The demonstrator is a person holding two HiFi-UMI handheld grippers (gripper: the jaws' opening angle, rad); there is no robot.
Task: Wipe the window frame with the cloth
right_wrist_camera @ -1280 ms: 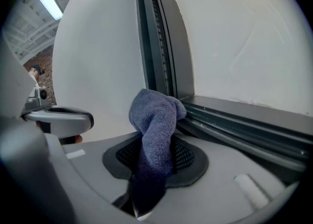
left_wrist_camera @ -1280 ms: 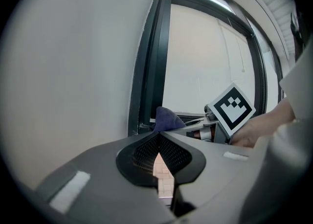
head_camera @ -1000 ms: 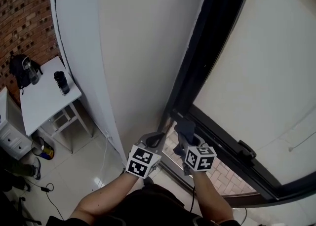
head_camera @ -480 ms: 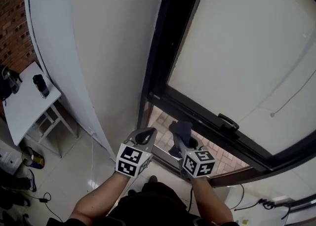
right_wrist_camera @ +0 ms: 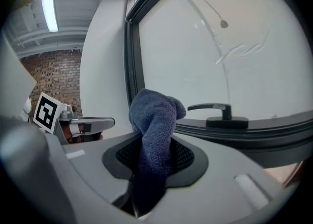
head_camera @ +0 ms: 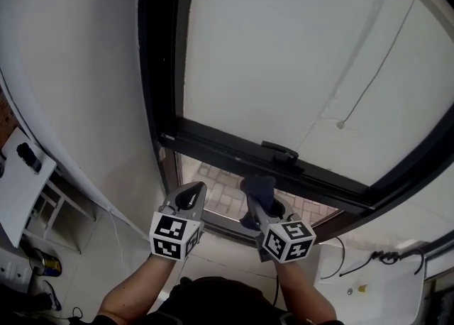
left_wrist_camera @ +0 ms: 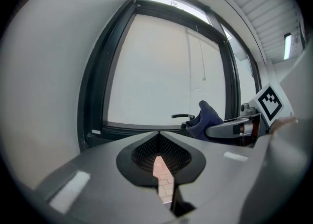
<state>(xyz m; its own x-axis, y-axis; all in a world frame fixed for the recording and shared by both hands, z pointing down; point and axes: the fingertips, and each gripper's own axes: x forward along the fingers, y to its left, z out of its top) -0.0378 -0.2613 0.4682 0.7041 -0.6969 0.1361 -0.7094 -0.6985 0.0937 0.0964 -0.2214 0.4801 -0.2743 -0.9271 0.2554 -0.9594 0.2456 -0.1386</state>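
At 9 o'clock in the head view a white worktop (head_camera: 20, 190) carries a dark bottle (head_camera: 28, 155), beside a plain white wall (head_camera: 78, 68). The left claw (head_camera: 189, 190), at 7 o'clock, is pressed together and empty. Only a sliver of brick paving (left_wrist_camera: 163, 179) shows through the slit behind its tips. It hangs near the frame (head_camera: 213, 147), apart from it.

That black frame rises at 11 o'clock, and its lower rail slants across the middle toward 4 o'clock. At 6 o'clock the right claw (head_camera: 257, 206) pinches the cloth (head_camera: 257, 187), a dark blue wad. Its lower part is held between the pads and a rounded lump stands free toward 12 o'clock, near the rail. Whether it touches, I cannot tell.

The cloth looks soft, light and limp, likely to fold under pressure. A hold low on the wad, with the lump pressed flat, should serve. The rail looks smooth and hard. A handle (head_camera: 279, 150) at 1 o'clock from the cloth would interrupt a stroke. A cord (head_camera: 340, 125) hangs at 2 o'clock over the pale pane.
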